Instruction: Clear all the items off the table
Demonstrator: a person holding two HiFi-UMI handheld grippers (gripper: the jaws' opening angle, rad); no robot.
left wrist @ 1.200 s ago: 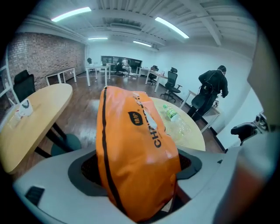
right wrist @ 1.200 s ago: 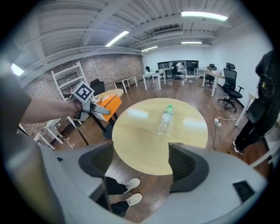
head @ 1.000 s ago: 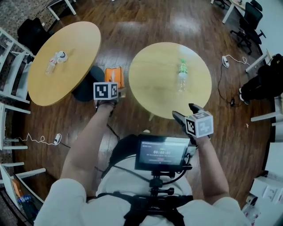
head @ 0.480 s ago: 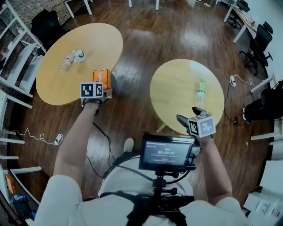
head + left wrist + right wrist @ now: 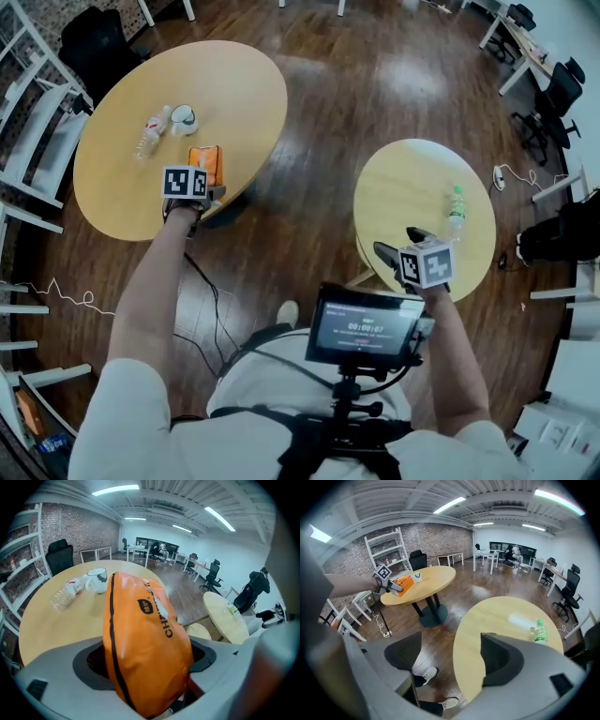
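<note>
Over the round table [image 5: 246, 98], orange pouch [image 5: 204, 161] sits clamped in left gripper [image 5: 150, 652].

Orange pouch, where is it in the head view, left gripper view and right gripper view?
Head view: orange pouch upper left, over the big round table.
Left gripper view: orange pouch fills the centre, clamped between the jaws.
Right gripper view: orange pouch tiny, upper left.
Shared landmark: that big round table.

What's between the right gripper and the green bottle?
Nothing but bare wood. The head view shows only the table top between the open right gripper and the bottle, and the right gripper view agrees.
</note>
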